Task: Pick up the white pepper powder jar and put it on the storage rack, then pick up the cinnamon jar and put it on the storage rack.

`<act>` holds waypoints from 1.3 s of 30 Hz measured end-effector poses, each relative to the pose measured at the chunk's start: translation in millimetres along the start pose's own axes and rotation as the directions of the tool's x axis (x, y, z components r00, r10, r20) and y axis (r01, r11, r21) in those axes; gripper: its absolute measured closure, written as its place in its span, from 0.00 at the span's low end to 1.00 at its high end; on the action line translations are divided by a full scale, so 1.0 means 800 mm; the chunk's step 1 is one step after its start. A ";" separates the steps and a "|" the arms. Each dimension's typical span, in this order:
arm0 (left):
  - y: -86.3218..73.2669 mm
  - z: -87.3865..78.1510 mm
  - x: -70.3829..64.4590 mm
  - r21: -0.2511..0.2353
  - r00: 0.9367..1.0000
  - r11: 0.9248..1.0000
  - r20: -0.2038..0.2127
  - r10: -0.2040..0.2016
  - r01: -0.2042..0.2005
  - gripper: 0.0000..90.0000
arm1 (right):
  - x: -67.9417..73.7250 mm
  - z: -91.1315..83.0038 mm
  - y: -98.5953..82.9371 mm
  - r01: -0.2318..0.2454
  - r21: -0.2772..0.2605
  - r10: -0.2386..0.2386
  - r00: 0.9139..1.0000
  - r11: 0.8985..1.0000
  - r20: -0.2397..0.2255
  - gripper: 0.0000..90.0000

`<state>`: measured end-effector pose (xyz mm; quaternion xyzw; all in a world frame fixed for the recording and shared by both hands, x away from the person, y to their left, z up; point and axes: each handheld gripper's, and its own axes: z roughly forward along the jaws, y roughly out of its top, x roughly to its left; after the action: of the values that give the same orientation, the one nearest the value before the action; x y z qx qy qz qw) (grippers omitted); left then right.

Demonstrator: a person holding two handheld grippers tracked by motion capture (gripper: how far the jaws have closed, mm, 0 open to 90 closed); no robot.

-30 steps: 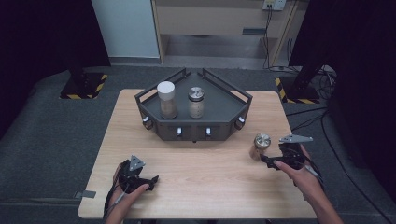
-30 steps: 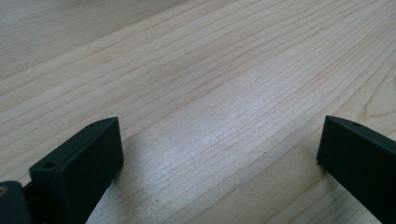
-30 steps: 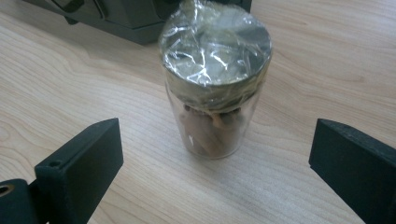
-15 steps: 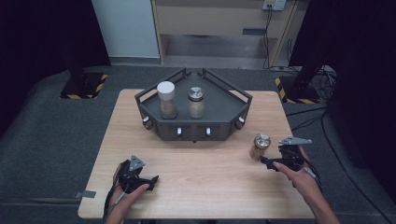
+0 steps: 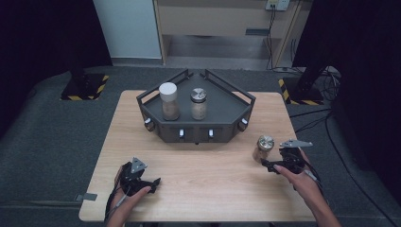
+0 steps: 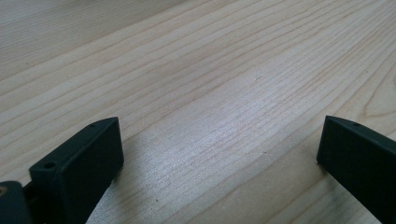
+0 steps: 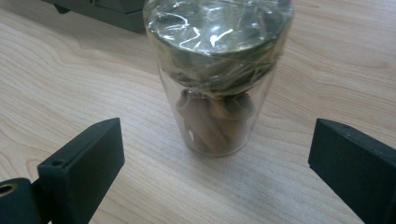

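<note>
1. My right gripper [image 5: 268, 165] sits at about 4 o'clock on the table [image 5: 213, 189], jaws spread wide with nothing in them. Same story in the right gripper view [image 7: 215, 158].
2. The thing I'm lined up on is a small glass jar [image 5: 263, 148] with a shiny metal lid. It stands upright on the bare wood just beside the right gripper, toward 10 o'clock of it. They're not touching.
3. In the right gripper view the jar [image 7: 217, 79] stands dead centre ahead of the gap between the jaws, a bit beyond their tips. Brown stick-like pieces inside, maybe cinnamon, and the lid looks wrapped in clear film.
4. My left gripper [image 5: 153, 181] is down at 7 o'clock near the table's front edge, well apart from the jar. Its jaws are wide open too, and the left gripper view [image 6: 219, 149] has just wood grain between them.
5. At 12 o'clock there's a dark angular tray [image 5: 222, 116] with knobs on its front. Two more jars stand on it side by side: a white-lidded jar [image 5: 169, 100] and a silver-lidded jar [image 5: 198, 103].
</note>
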<state>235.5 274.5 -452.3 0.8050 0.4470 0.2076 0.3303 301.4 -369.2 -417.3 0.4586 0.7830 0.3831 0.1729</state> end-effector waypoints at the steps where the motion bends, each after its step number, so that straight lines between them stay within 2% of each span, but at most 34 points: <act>1: 0.000 0.000 0.000 0.000 1.000 1.000 0.000 0.000 0.000 0.00 | 0.001 0.001 0.001 0.000 0.000 0.000 1.000 1.000 0.000 0.04; 17: 0.000 0.000 0.000 0.000 1.000 1.000 0.000 0.000 0.000 0.00 | -0.001 0.023 0.018 -0.005 0.021 0.004 1.000 1.000 0.026 0.06; 26: 0.000 0.000 0.000 0.000 1.000 1.000 0.000 0.000 0.000 0.00 | 0.001 0.033 0.027 0.008 0.029 -0.008 1.000 1.000 0.020 0.10; 39: 0.000 0.000 0.000 0.000 1.000 1.000 0.000 0.000 0.000 0.00 | 0.008 0.045 0.039 0.022 0.028 -0.022 0.999 0.999 0.028 0.22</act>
<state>235.5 274.5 -452.4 0.8050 0.4470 0.2076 0.3303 338.8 -338.8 -416.1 0.4576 0.7908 0.3637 0.1815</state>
